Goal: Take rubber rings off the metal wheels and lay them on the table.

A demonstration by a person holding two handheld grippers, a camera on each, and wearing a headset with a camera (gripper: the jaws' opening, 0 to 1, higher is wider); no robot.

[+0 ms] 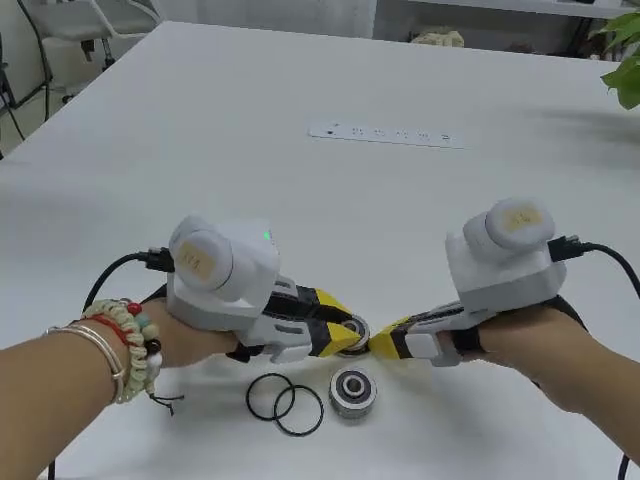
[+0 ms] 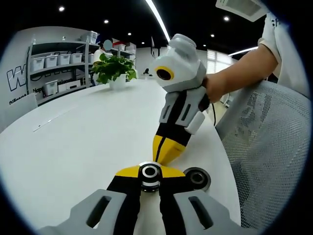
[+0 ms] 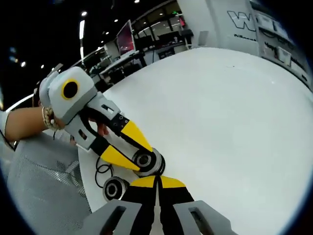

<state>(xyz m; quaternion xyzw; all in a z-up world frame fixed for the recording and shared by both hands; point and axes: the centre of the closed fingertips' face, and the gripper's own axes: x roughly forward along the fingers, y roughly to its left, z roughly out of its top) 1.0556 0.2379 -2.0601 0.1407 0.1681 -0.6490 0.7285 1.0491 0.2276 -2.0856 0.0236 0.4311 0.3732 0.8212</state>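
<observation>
My left gripper [image 1: 345, 330] is shut on a metal wheel [image 1: 355, 337], holding it just above the white table [image 1: 300, 200]. In the left gripper view the wheel [image 2: 150, 176] sits between my yellow jaw tips. My right gripper [image 1: 376, 346] is shut, its tip touching that wheel's right edge; I cannot tell whether it pinches a rubber ring. A second metal wheel [image 1: 352, 392] lies flat on the table in front of the grippers, also seen as the second wheel [image 3: 113, 189]. Two black rubber rings [image 1: 285, 402] lie overlapping to its left.
A white power strip [image 1: 386, 134] lies on the table further back. A green plant [image 1: 625, 60] stands at the far right edge. A mesh chair [image 2: 274, 147] is close to the table's near side. The table's near edge is just behind my hands.
</observation>
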